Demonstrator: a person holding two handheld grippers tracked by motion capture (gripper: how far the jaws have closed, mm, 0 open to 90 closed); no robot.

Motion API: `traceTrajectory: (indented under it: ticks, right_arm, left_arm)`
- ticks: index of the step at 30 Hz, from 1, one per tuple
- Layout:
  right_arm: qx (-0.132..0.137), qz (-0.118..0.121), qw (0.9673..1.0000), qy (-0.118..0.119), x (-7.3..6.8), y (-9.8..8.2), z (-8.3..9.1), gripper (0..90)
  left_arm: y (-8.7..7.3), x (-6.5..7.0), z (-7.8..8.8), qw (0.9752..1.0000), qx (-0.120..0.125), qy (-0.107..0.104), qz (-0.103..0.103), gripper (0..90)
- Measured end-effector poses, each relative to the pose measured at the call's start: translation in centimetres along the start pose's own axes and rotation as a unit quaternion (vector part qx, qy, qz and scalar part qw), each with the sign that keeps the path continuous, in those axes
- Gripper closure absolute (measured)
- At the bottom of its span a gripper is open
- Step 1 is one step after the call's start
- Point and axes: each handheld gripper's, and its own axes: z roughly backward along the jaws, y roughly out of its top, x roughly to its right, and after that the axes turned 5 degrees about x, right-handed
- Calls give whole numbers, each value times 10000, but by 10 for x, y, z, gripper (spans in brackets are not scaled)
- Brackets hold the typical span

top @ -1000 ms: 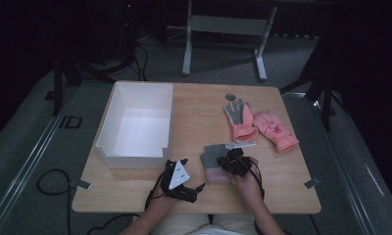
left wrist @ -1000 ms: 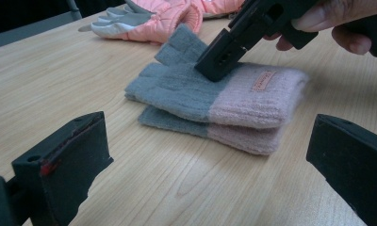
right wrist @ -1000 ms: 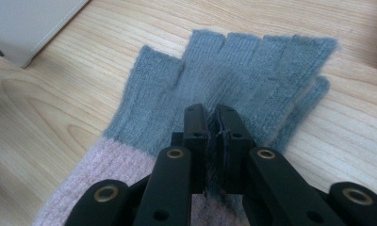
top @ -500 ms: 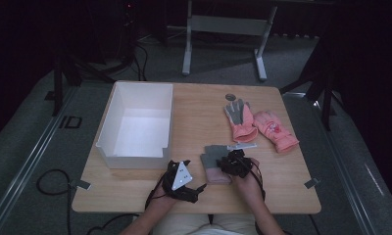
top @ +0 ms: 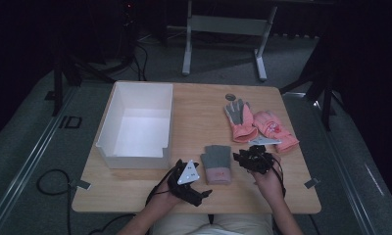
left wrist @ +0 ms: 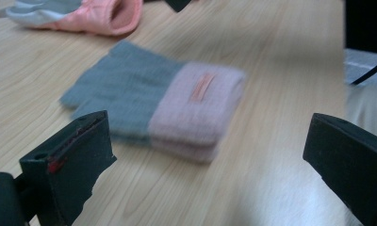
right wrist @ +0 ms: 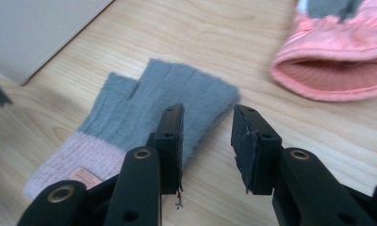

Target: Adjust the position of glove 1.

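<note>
A folded grey fingerless glove with a pink cuff (top: 216,164) lies near the table's front edge, seemingly a stacked pair (left wrist: 177,108). My left gripper (top: 189,178) is just left of it, jaws wide open (left wrist: 205,127) and facing the cuff, holding nothing. My right gripper (top: 253,159) hovers just right of the glove. Its jaws (right wrist: 208,113) have just been opening and stand partly apart over the grey finger edge (right wrist: 144,108), with nothing between them.
A white open box (top: 135,159) stands at the left, its side visible (right wrist: 31,28). Two pink gloves lie at the right: one with a grey palm (top: 238,120) and another (top: 275,129), its cuff opening (right wrist: 337,61) close to my right gripper. A small dark disc (top: 230,97) lies behind them.
My right gripper has let go of the grey glove, opened, and drawn off to the right. My left gripper has lifted slightly. The glove lies still.
</note>
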Motion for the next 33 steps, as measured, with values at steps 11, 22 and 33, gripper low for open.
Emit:
traceTrajectory:
  ticks: [11, 22, 33]
  right_arm:
    - [101, -295, 9994, 116, 17, 18, -5, 649]
    - [-276, -572, 9978, 183, 20, 14, -61, 562]
    - [-558, -740, 9957, 81, 18, 4, -82, 495]
  left_arm:
    - [29, -8, -31, 9950, -256, -592, -757, 149]
    - [15, -3, -55, 9772, -983, -434, -1829, 272]
    - [4, -7, -57, 9692, -1058, -267, -2208, 397]
